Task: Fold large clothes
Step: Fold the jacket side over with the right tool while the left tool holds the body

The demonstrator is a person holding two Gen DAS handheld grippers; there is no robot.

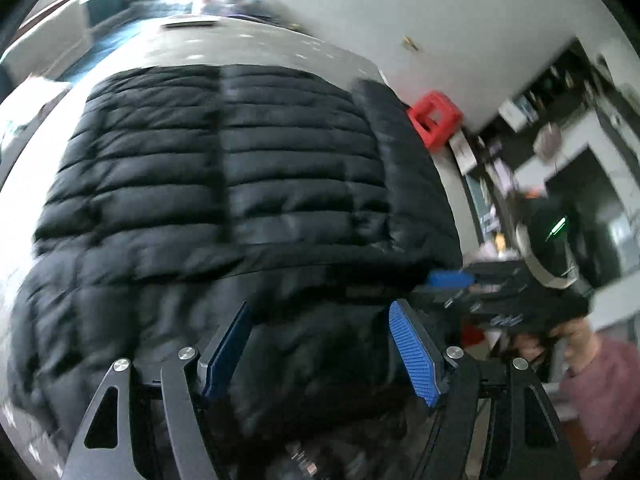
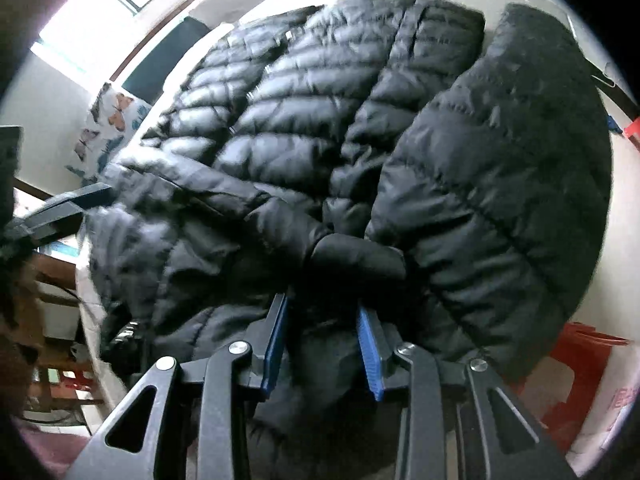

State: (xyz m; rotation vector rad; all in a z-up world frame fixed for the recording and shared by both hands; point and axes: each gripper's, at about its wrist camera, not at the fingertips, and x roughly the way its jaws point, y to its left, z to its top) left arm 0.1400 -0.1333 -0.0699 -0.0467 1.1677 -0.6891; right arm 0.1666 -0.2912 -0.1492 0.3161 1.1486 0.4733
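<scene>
Left wrist view first: the black puffer jacket (image 1: 224,184) lies spread across the pale surface (image 1: 280,46), filling the middle of the frame, one sleeve (image 1: 400,152) laid along its right side. At the bottom, the left claw (image 1: 320,344) stands spread wide over a bunched lower part of the jacket; fabric sits between the blue pads, but I can't see them pressing on it. Mid-right, the right claw (image 1: 452,280) pokes in at the jacket's edge, a hand (image 1: 568,332) behind it. A red stool (image 1: 434,120) stands just past the surface's right edge.

Right wrist view: the jacket (image 2: 320,100) fills almost everything, and at bottom centre the right claw (image 2: 322,332) is pinching a thick fold of jacket (image 2: 356,256), its jaws partly closed with the padding squeezed between them. The sleeve (image 2: 500,160) drapes toward the right rim of the surface (image 2: 616,184). The left claw (image 2: 76,200) shows at the left edge.

My read: soft, light, puffy, and that shiny shell looks slippery, so take a deep bite at a seam or hem rather than a skin pinch. The sleeve rides close to the right edge, so fold inward. Bare surface shows beyond the far hem at the top of the left view, with room there.
</scene>
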